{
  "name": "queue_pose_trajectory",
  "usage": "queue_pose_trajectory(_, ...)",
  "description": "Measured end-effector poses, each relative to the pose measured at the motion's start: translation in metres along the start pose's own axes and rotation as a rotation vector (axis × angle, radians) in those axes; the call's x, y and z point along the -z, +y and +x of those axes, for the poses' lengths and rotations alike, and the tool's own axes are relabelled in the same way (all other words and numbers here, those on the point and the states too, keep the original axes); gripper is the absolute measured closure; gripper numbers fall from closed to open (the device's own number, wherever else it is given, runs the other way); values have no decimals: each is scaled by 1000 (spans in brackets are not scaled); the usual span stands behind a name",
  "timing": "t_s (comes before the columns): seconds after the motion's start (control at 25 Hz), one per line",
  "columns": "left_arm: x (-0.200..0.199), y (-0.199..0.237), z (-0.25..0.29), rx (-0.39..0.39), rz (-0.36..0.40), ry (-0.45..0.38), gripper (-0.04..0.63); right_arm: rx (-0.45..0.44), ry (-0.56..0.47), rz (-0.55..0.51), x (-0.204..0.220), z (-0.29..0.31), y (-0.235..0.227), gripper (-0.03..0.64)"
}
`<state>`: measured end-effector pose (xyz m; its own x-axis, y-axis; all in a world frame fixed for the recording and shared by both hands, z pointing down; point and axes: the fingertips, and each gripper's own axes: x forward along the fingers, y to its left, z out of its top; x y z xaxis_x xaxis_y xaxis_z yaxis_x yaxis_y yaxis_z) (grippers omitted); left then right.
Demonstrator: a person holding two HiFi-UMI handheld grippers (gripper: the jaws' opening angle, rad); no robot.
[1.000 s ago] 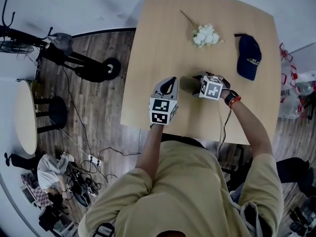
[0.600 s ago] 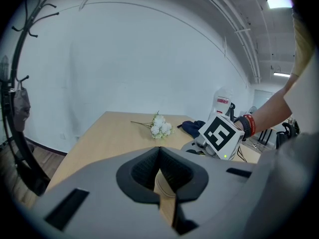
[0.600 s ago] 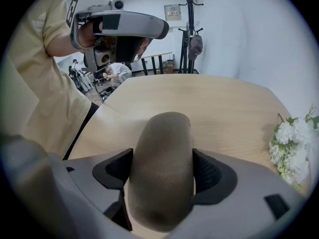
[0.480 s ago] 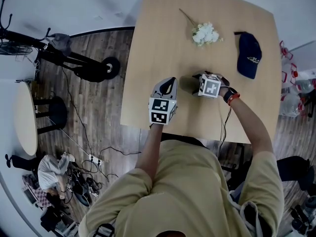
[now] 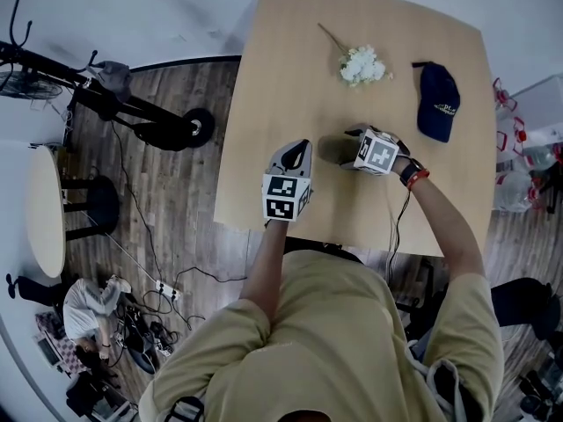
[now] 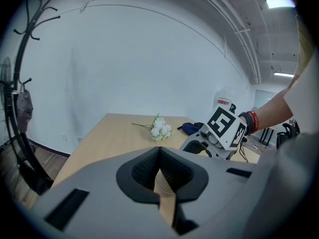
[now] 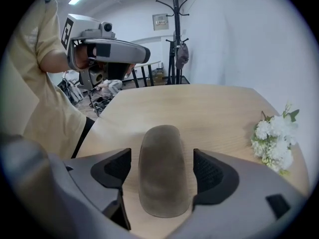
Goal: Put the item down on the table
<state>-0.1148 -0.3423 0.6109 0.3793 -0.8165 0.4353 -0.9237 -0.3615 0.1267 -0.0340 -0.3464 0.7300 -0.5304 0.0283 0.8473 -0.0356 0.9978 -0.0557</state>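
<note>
A rounded, grey-brown oblong item (image 7: pixel 159 153) lies flat on the pale wooden bench (image 5: pixel 290 60), towards the near middle of it. What kind of object it is cannot be told. The right tool (image 7: pixel 161 176) straddles it with jaws spread wide and a clear gap on either side, so neither pad touches it. It seems to be resting under its own weight, already set down and let go. The left tool (image 6: pixel 160 176) hovers just to the left, above the bench's near edge, its jaws closed together on nothing and apparently only standing by. Farther back, well clear of both tools, lie a sprig of white flowers (image 5: pixel 362 64) and a navy cap (image 5: pixel 437 101).
</note>
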Motion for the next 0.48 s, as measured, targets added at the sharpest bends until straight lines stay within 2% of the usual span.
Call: queue_pose_trajectory(0.48, -34, -23, -35, -19, 36, -80, 572, 186, -101, 109, 0, -91, 9, 253)
